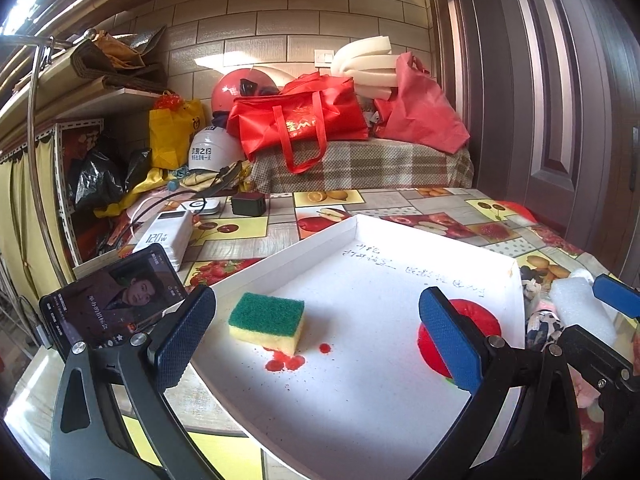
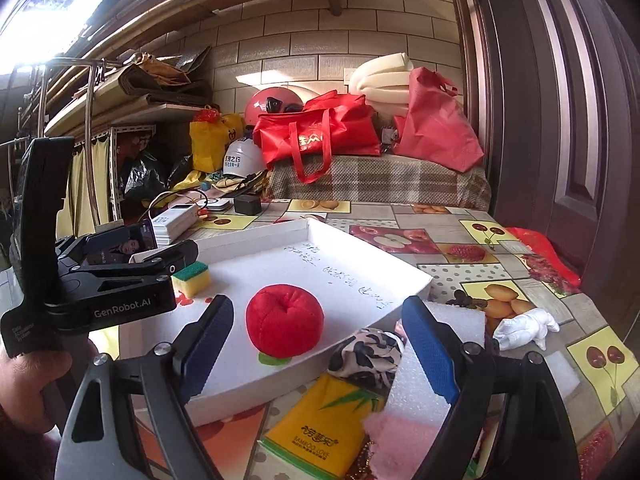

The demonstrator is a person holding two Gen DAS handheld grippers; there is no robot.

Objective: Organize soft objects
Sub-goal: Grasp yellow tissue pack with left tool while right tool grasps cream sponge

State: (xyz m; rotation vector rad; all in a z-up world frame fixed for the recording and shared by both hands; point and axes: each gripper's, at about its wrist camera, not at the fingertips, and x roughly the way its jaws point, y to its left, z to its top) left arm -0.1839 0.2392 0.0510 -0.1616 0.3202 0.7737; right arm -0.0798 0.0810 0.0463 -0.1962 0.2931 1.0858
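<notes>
Overall, fruit-print table [image 2: 452,240] bears a white tray [image 2: 420,284] — brick wall behind, door right. Both grippers [image 1: 320,336] [image 2: 320,344] gape, empty.

The white tray [image 2: 372,256] looks like matt card or foam board, its floor marked with handwriting and red stains. The sponge [image 1: 266,322] in it has a coarse green scouring top over porous yellow foam. The red apple toy [image 2: 285,320] is soft napped plush with stitched seams. The tablecloth [image 2: 460,248] is smooth, slightly glossy printed vinyl. The white foam block [image 2: 428,368] has a fine, pebbled surface. The tissue pack [image 2: 320,428] wears shiny plastic wrap. Both grippers' pads [image 1: 448,336] are blue textured rubber on black matt plastic arms with metal screws.
</notes>
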